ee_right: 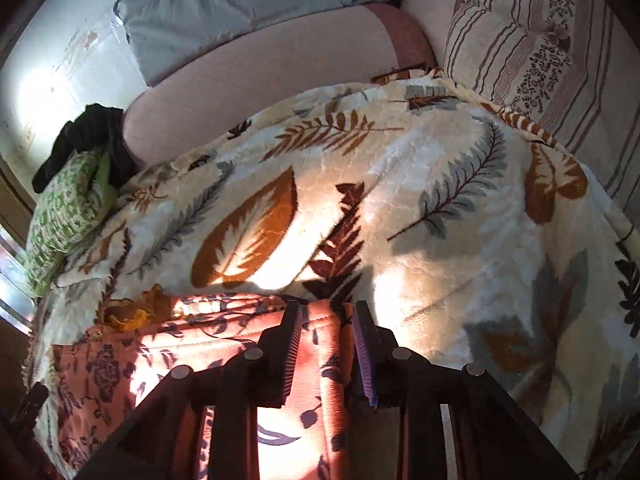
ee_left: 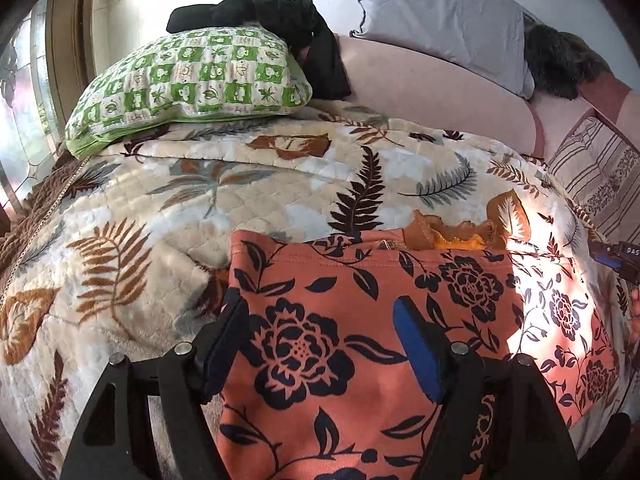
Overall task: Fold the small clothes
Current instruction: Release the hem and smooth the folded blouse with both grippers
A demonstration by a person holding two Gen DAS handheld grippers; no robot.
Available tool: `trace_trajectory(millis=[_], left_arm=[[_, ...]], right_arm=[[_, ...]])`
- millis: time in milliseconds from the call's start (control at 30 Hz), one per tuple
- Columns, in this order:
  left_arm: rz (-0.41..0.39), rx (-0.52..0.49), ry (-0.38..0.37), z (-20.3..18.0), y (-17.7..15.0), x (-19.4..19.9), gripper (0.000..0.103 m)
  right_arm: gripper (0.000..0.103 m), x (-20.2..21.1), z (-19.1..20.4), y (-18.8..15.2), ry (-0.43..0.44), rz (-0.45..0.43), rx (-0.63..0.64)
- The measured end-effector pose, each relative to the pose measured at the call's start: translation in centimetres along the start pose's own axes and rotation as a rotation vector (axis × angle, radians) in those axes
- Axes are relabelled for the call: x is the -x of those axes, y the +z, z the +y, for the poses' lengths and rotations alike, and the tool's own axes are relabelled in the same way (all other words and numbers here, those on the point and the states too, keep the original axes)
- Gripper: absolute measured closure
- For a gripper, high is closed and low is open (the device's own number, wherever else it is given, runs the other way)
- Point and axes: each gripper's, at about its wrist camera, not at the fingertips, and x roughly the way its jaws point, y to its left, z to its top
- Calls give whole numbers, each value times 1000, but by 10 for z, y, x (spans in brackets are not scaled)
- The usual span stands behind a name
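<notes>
Orange floral garment [ee_left: 360,320] under both grippers, mid-fold

Left gripper [ee_left: 324,340] gapes; right gripper [ee_right: 326,344] at three o'clock pinches the edge, likely to fold it.

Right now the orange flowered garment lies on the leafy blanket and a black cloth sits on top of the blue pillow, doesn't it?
Not quite. The black cloth sits on the green checked pillow, not the blue pillow; the left wrist view shows it. The orange flowered garment does lie on the leafy blanket.

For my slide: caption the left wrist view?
Left gripper open over an orange floral garment on a leaf-print blanket.
</notes>
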Motion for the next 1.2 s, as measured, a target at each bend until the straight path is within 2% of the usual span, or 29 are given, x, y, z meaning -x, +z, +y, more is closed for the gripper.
trace_trajectory(millis=[33, 67, 133, 200, 233, 267, 300, 367, 433, 500, 600, 767, 833, 900, 933, 1000, 1033, 1100, 1200], left_arm=[[11, -7, -15, 1, 3, -7, 28], [28, -7, -43, 2, 5, -16, 28], [73, 19, -30, 8, 8, -39, 28], [148, 34, 9, 16, 8, -68, 28], [156, 54, 32, 22, 9, -79, 28], [130, 61, 44, 24, 11, -82, 26], [120, 46, 96, 23, 16, -84, 25], [131, 45, 158, 23, 24, -89, 25], [139, 91, 174, 32, 28, -91, 24], [157, 133, 146, 41, 28, -84, 24], [82, 101, 159, 37, 20, -45, 25], [-5, 79, 100, 30, -20, 31, 24], [-3, 85, 78, 30, -42, 50, 23], [17, 78, 97, 32, -62, 52, 23], [62, 69, 128, 35, -72, 43, 23], [204, 48, 206, 45, -88, 17, 22], [206, 74, 178, 51, -92, 18, 21], [156, 127, 185, 57, -91, 40, 22], [53, 101, 189, 56, -89, 74, 22]], right_arm=[[63, 7, 6, 1, 67, -4, -13], [46, 11, 11, 0, 141, 7, -24], [22, 4, 23, -4, 298, 71, -61], [22, -24, 28, -9, 374, 163, -100], [22, -43, 26, -9, 387, 220, -113], [24, -64, 19, -10, 371, 272, -143], [24, -79, 9, -11, 330, 288, -188], [25, -88, -1, -2, 326, 234, -222], [24, -81, 2, 6, 286, 202, -221], [24, -65, 12, 8, 279, 187, -172], [24, -18, 19, -5, 272, 130, -106], [23, 46, 19, -70, 364, 154, -110], [23, 62, 18, -98, 407, 167, -145], [23, 71, 17, -122, 424, 171, -167], [23, 70, 17, -130, 428, 183, -168], [23, 60, 15, -141, 399, 212, -180], [23, 53, 13, -143, 375, 229, -181], [23, 47, 8, -144, 320, 253, -220], [23, 73, 15, -139, 400, 188, -215]])
